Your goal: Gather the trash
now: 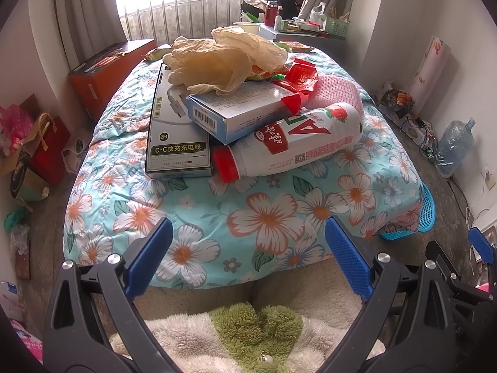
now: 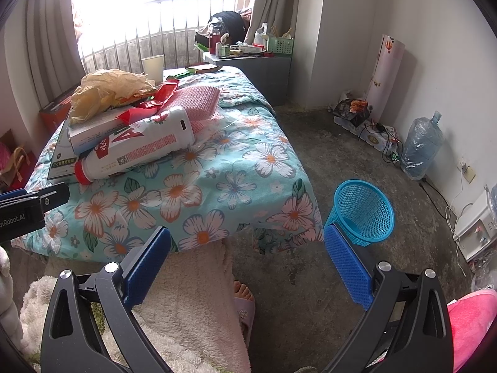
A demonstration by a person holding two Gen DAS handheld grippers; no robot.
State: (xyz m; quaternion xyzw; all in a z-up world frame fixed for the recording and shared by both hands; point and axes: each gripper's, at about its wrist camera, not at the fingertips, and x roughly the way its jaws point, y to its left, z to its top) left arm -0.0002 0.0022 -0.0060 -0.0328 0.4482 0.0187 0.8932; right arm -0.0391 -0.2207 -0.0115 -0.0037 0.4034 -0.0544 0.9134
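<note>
- Trash sits heaped on the flowered quilt, well ahead of both grippers, toward the window end.
- Below the quilt's right corner, the blue mesh wastebasket stands on the concrete floor, tilted, just beyond the right gripper's right finger.
- Biggest in the heap: the white bottle with a red cap, lying on its side, cap toward the camera.
- Next to it on the left, the dark cable box lies flat, its near edge level with the cap.
- Across both rests the pale blue carton, barcode end forward.
- On top, crumpled yellowish paper; red wrappers peek out to its right.
- Left gripper hovers over the quilt's near edge, fingers spread wide, nothing between them.
- Right gripper hangs low over the floor, fingers equally wide apart, gripping nothing.
</note>
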